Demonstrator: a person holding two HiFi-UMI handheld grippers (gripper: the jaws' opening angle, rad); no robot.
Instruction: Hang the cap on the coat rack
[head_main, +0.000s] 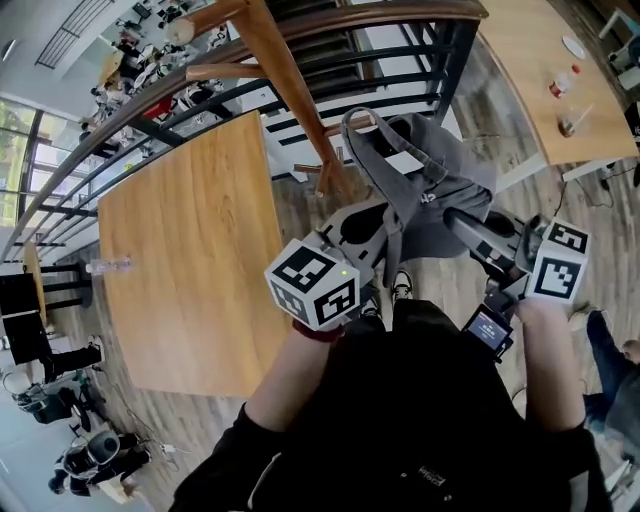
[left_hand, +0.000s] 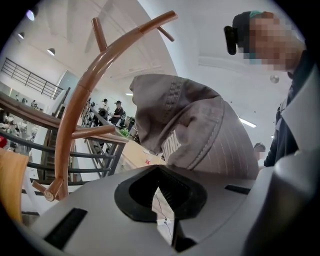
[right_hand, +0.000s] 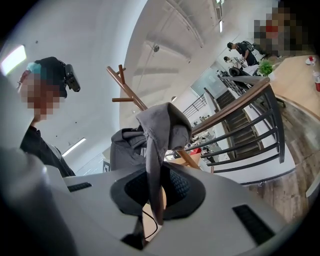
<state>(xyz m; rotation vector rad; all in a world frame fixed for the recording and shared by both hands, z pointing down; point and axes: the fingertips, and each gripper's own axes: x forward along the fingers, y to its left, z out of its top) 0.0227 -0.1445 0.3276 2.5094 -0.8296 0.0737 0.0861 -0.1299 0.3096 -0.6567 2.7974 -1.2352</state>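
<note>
Gripping the cap (right_hand: 165, 125), the right tongs (right_hand: 152, 185) are clamped almost fully together on a narrow fold of its grey fabric, which passes down between the pads. The left tongs (left_hand: 161, 172) are closed to a thin slit, and the cap's lower edge meets their tips and appears pinched there. The cap is thus carried in the air between the two tongs, crown bulging above the left pair and clear of the coat rack (head_main: 275, 60).

Surface and room: a grey wood-plank floor (head_main: 130, 420) lies below both tongs. A light wooden table (head_main: 190, 260) stands to the left of the left tongs, with a clear bottle (head_main: 110, 265) near its far left edge. A dark metal railing (head_main: 400, 50) with a wooden handrail runs beyond the tongs. The brown wooden coat rack rises just ahead of the tongs, its pegs above and left of the cap in the left gripper view. A second table (head_main: 530, 70) sits beyond the right tongs, well apart.

Markings: white lettering (left_hand: 172, 145) on the cap is folded over and cannot be read. Each of the tongs carries a cube with black-and-white square markers (head_main: 313, 283).
</note>
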